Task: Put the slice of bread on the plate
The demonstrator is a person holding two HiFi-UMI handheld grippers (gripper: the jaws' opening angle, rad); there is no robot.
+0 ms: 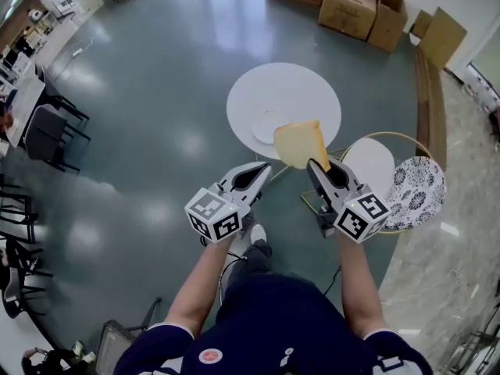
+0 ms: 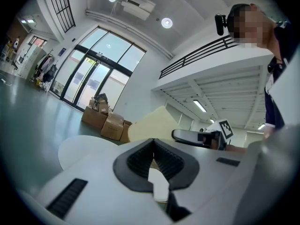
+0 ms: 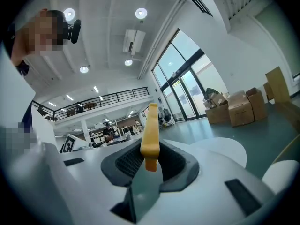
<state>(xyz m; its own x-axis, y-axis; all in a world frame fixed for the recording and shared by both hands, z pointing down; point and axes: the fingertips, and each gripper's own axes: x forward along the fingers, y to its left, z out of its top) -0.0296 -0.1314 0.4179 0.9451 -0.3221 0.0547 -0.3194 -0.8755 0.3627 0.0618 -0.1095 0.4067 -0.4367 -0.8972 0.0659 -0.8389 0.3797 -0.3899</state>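
The right gripper (image 1: 316,167) has its jaws clamped on an upright pale yellow bread slice (image 1: 299,143). The left gripper (image 1: 264,168) has its jaws together, empty. Farther off, a small white plate (image 1: 264,128) lies on the round white counter (image 1: 312,92).

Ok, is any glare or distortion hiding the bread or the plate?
Head view: pale light patches on the glossy grey floor, none on the small white plate; pale yellow bread slice sharp. Both gripper views: fisheye bend, dark corners; right gripper view shows the slice edge-on in the right claw.
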